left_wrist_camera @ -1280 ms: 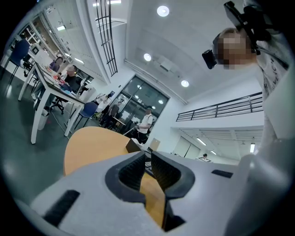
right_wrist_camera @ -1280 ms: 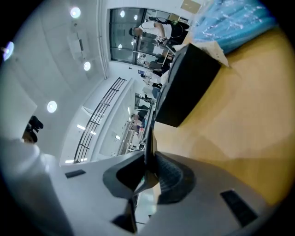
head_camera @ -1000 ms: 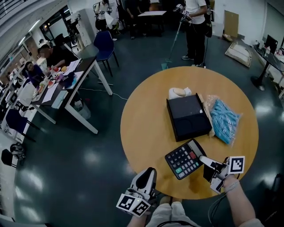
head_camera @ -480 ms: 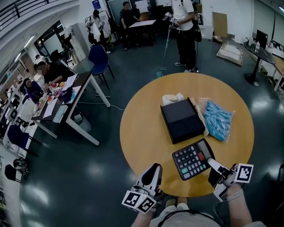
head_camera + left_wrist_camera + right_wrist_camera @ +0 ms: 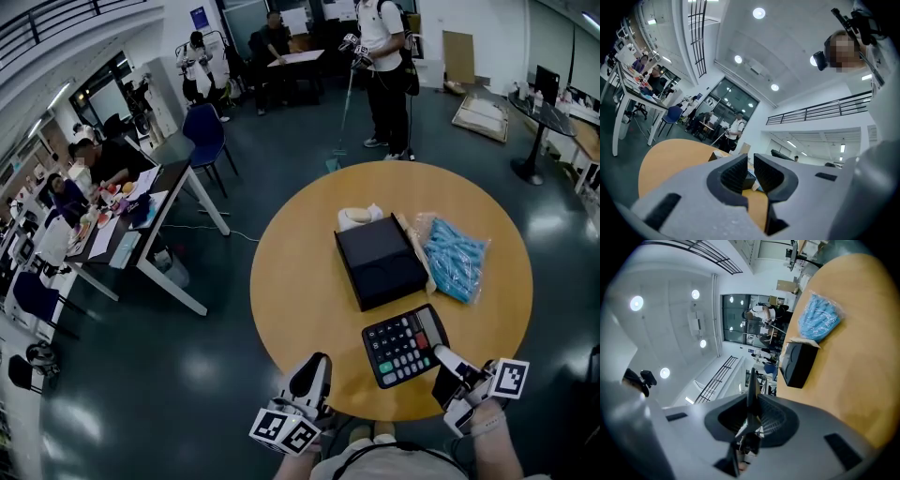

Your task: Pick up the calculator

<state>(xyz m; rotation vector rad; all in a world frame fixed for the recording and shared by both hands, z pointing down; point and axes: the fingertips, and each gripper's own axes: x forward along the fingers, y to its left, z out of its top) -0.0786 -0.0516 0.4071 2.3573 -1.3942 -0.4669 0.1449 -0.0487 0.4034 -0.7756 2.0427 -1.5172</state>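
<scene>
Pinching calculator (image 5: 405,345) edge in closed right gripper (image 5: 439,356), body at its 10 o'clock, 3 o'clock of barely parted, empty left gripper (image 5: 316,364).

We held the left gripper (image 5: 315,364) low on our left, pointing forward and about level, its jaws a narrow slit apart with nothing between them. Our right gripper (image 5: 441,357) reached forward from a bare right forearm (image 5: 494,448), its jaws clamped on the near edge of the calculator (image 5: 403,345), its marker cube facing up.
</scene>
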